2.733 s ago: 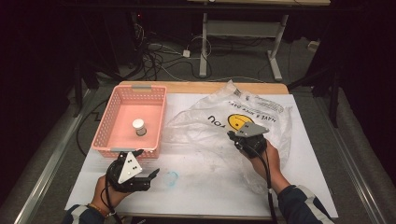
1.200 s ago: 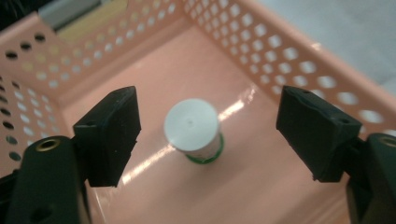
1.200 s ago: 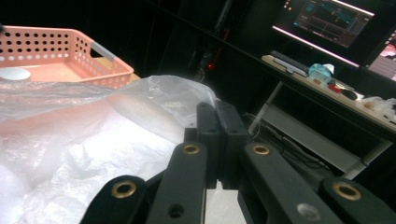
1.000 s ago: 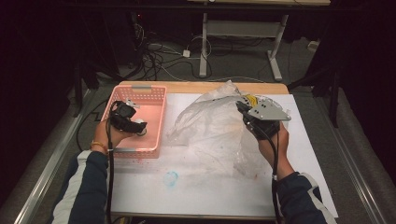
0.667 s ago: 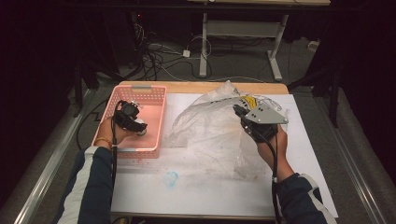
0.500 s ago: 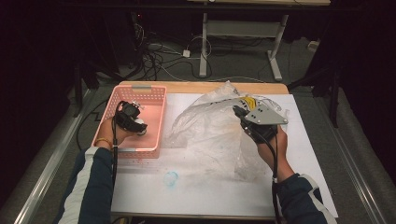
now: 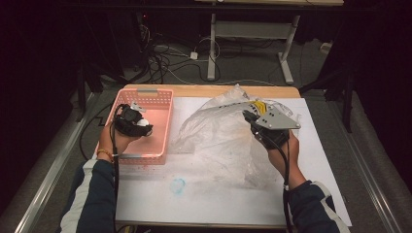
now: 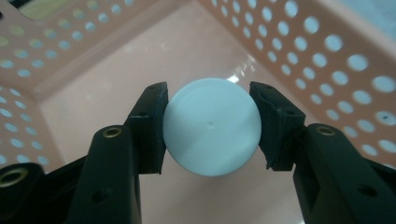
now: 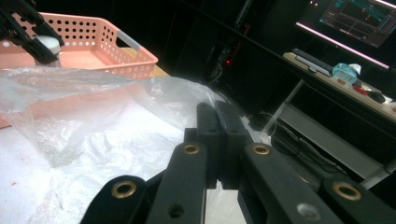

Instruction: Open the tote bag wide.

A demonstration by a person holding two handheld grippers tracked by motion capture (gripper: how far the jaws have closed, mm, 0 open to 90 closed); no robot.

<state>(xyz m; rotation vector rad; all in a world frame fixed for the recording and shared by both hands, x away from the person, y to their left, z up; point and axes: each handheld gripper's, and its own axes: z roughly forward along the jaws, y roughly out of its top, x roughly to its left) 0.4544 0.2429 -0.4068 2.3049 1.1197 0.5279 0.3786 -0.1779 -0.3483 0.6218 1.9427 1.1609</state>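
A small bottle with a round white cap (image 8: 211, 126) is in the pink perforated basket (image 7: 145, 91) at the table's left. My left gripper (image 8: 210, 122) has just closed its jaws, and both pads press on the cap's sides; from above it sits over the basket (image 7: 137, 124). A crumpled clear plastic bag (image 7: 218, 131) with a yellow print lies mid-table. My right gripper (image 7: 248, 115) is shut on its upper right edge and holds that edge up off the table. In the right gripper view its jaws (image 9: 217, 112) meet, with the bag (image 9: 93, 116) spreading away to the left.
A white sheet (image 7: 204, 199) covers the table; a small bluish mark (image 7: 178, 185) lies near its front. Bare wood shows along the far edge (image 7: 204, 91). Cables and a desk frame (image 7: 212, 43) stand on the floor beyond. A shelf with a screen (image 9: 355, 18) is at the right.
The left gripper went from the table's front into the basket, closed on the white cap and rose slightly. The right gripper lifted the bag's edge earlier and now holds still.
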